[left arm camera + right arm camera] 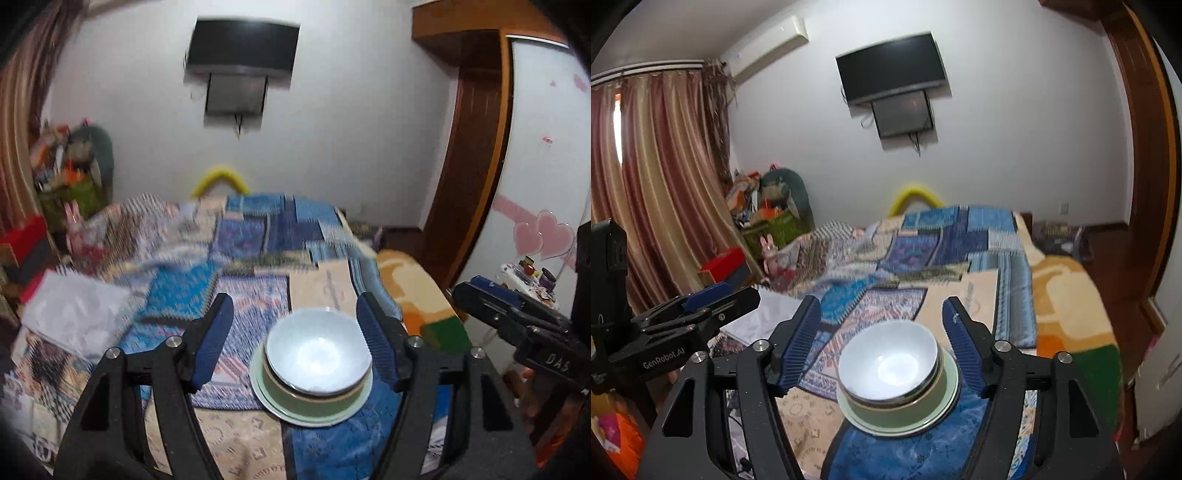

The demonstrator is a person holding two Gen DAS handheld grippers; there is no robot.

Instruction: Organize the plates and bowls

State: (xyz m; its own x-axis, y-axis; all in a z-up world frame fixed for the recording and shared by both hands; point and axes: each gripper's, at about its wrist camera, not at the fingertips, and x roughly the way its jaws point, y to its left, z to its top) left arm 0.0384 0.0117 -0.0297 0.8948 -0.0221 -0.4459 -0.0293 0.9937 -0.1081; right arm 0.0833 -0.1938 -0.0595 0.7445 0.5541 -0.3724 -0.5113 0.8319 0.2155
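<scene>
Stack sits on the bed (258,266), on the patchwork quilt (923,251) near the bed's near edge. Bottom to top: pale green plate (291,411), green bowl (314,400), white bowl (317,354) nested inside it. A dark rim shows between the two bowls; cannot tell whether that is a third bowl or just the green bowl's edge.

Left gripper (295,332): jaws apart, holding nothing, poised above and a little to the left of the stack, not touching it. Right gripper (881,334): jaws apart, empty, with the stack between and below the fingers, no contact.

Each gripper is also visible from the side in the other's view; the two are near each other.

Progress, judged from the layout: the stacking looks essentially done. No loose plates or bowls are visible elsewhere on the bed. What remains, if anything, is probably only moving the stack; the white bowl sits slightly off-centre and could shift.
</scene>
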